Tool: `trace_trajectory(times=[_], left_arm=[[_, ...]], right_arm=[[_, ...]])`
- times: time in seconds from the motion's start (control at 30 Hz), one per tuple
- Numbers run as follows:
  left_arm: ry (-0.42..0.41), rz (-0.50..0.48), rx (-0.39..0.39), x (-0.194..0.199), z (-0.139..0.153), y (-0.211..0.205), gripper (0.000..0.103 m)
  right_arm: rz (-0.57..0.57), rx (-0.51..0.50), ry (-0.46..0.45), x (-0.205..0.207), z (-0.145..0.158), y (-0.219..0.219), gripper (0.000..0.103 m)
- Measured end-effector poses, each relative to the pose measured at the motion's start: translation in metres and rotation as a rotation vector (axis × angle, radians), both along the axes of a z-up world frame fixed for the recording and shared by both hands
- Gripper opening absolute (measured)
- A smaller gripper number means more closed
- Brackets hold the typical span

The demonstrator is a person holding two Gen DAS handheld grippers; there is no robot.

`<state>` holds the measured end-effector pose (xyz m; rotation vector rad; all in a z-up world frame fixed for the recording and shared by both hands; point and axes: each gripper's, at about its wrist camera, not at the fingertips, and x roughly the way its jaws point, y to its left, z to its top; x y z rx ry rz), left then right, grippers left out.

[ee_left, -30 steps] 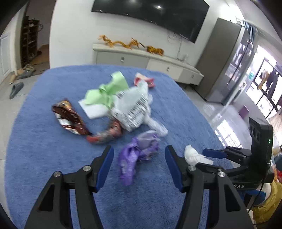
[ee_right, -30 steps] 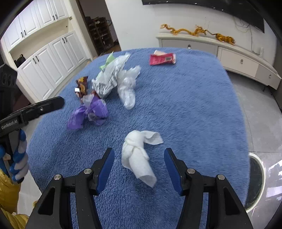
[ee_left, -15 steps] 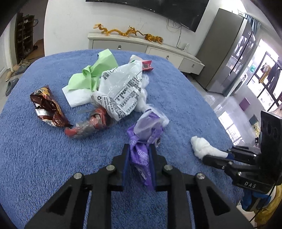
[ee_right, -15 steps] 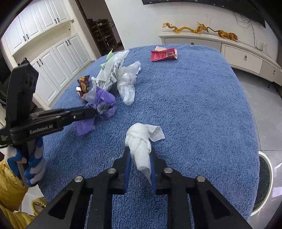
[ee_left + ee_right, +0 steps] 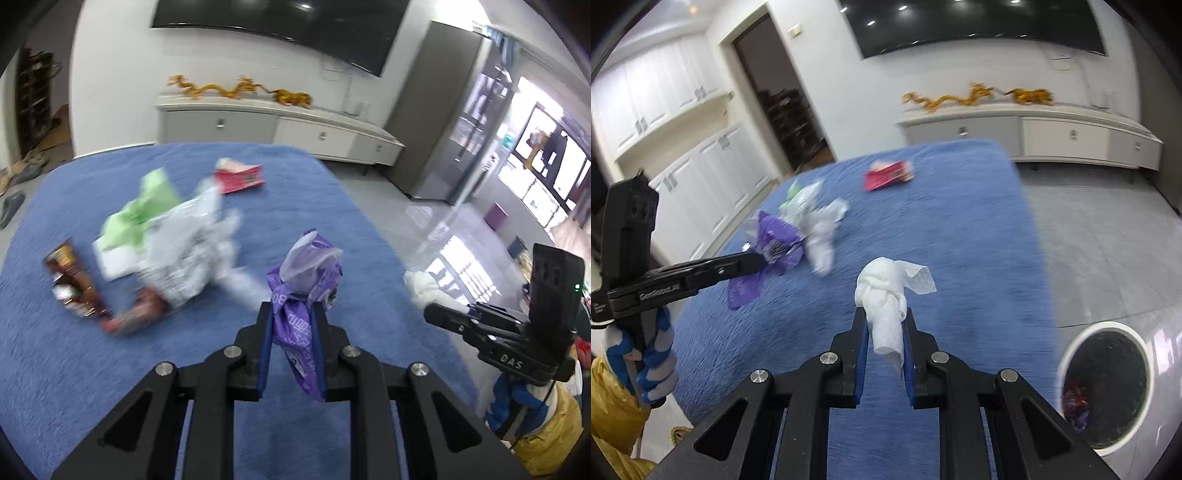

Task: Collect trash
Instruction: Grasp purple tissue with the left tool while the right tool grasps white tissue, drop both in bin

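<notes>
The left claw (image 5: 292,325) is clamped on a crumpled purple wrapper (image 5: 304,280), held above the blue counter (image 5: 110,369). The right claw (image 5: 884,328) pinches a white tissue wad (image 5: 884,291) (one corner flaring toward 2 o'clock). More litter lies toward 10 o'clock, and a round bin (image 5: 1108,330) sits at 4 o'clock on the floor.

left gripper (image 5: 293,334) has its jaws clamped on a purple wrapper (image 5: 306,295); right gripper (image 5: 884,334) pinches a white tissue (image 5: 886,302). a gloved hand (image 5: 646,354) grips the left handle.
</notes>
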<state>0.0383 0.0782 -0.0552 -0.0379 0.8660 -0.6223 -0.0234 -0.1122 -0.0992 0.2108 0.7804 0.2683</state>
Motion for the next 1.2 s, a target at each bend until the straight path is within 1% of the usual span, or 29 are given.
trace_trajectory(times=[0.1,0.27,0.47,0.57,0.67,0.77,0.8,0.83,0.87,0.9,0.97,1.03,1.2], left_arm=[[0.004,-0.055,0.003,0.002,0.004,-0.033,0.018],[0.021,-0.174,0.022,0.008,0.003,-0.113,0.018],[0.063,-0.292,0.051,0.013,-0.008,-0.210,0.019],[0.088,-0.340,0.075,0.014,-0.019,-0.253,0.021],[0.132,-0.369,0.075,0.019,-0.033,-0.287,0.021],[0.168,-0.399,0.073,0.021,-0.045,-0.314,0.022],[0.185,-0.408,0.069,0.022,-0.049,-0.323,0.026],[0.206,-0.418,0.067,0.023,-0.054,-0.333,0.039],[0.228,-0.421,0.065,0.024,-0.059,-0.341,0.048],[0.242,-0.418,0.056,0.024,-0.063,-0.346,0.060],[0.264,-0.416,0.046,0.028,-0.068,-0.353,0.061],[0.276,-0.414,0.049,0.031,-0.070,-0.356,0.061],[0.223,-0.404,0.078,0.023,-0.063,-0.346,0.061]], right_arm=[[-0.082,0.000,-0.015,-0.009,0.003,-0.035,0.016],[-0.240,0.011,-0.006,-0.025,-0.003,-0.102,0.016],[-0.422,0.019,0.052,-0.043,-0.029,-0.179,0.016],[-0.477,0.030,0.079,-0.047,-0.042,-0.204,0.016],[-0.528,0.055,0.111,-0.048,-0.060,-0.230,0.017],[-0.560,0.070,0.132,-0.054,-0.071,-0.245,0.018],[-0.572,0.072,0.141,-0.056,-0.076,-0.252,0.019],[-0.582,0.072,0.149,-0.057,-0.080,-0.255,0.021],[-0.592,0.075,0.156,-0.058,-0.083,-0.259,0.030],[-0.606,0.075,0.164,-0.060,-0.086,-0.262,0.039],[-0.624,0.079,0.172,-0.063,-0.091,-0.270,0.042],[-0.636,0.080,0.183,-0.066,-0.095,-0.274,0.042],[-0.653,0.087,0.189,-0.068,-0.096,-0.275,0.042]])
